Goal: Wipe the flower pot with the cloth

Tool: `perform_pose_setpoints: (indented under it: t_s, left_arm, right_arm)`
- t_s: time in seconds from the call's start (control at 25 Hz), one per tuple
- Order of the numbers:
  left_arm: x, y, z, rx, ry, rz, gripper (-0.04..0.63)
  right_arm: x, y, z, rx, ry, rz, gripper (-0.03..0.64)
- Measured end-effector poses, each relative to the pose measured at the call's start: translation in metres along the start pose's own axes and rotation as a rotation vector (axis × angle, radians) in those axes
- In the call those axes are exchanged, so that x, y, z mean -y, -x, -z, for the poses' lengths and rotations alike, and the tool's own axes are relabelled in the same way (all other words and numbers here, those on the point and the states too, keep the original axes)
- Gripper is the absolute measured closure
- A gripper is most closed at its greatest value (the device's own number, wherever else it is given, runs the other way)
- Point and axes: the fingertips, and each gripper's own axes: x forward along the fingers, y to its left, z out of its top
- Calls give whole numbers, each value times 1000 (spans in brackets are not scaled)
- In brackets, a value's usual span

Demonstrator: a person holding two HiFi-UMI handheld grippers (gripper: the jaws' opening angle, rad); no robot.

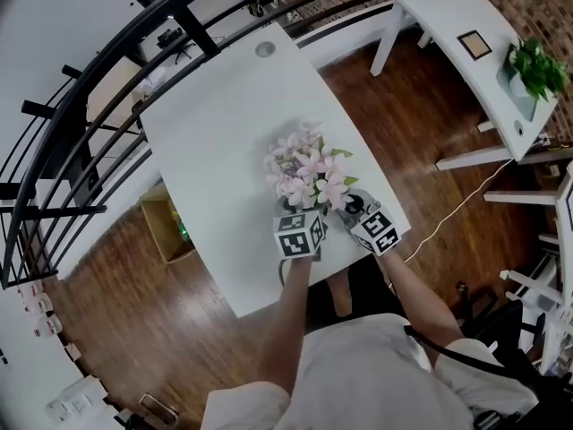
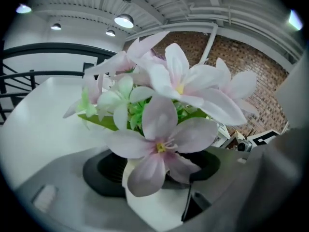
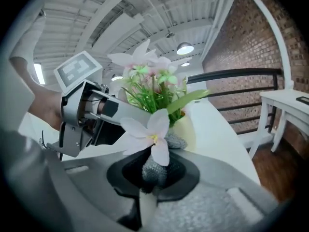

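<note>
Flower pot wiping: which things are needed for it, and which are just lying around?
For the job: flower pot, cloth, left gripper, right gripper.
Just lying about: cardboard box, green plant, side table, cable.

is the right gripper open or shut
shut: the right gripper pinches the bunched grey cloth by the flower pot

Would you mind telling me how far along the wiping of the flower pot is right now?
Done: the left gripper grips the flower pot, and the right gripper is shut on the grey cloth. In hand: the cloth's free end sits against the pot's side. Left: the wiping itself; the pictures don't show how much of the pot has been cleaned.
</note>
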Motion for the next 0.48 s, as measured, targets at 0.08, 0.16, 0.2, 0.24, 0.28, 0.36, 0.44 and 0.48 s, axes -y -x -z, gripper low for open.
perform_pose_setpoints:
  t_s: [0.08, 0.16, 0.2, 0.24, 0.28, 0.36, 0.44, 0.48]
  left_arm:
    - [0, 0, 1, 4, 22, -25, 225]
    - [1, 0, 2, 9, 46, -51, 225]
    - [2, 1, 3, 14, 59, -64, 225]
    - [3, 1, 4, 19, 68, -75, 225]
    - [4, 2, 5, 23, 72, -79, 225]
    - [6, 4, 7, 19, 55, -57, 216]
    - [6, 12, 10, -3, 12, -1, 205]
    - [3, 19, 12, -17, -23, 29, 156]
  right_arm:
    - [-6, 0, 3, -16, 22, -11, 611]
    - [-13, -1, 6, -28, 37, -33, 611]
    - [-17, -2, 7, -29, 38, -42, 611]
    - [-19, -2, 8, -29, 32, -45, 611]
    - [-19, -2, 9, -30, 21, -43, 611]
    - [-18, -1, 9, -32, 4, -36, 611]
    - [-18, 0, 9, -31, -2, -38, 611]
    - [-18, 1, 8, -29, -3, -39, 611]
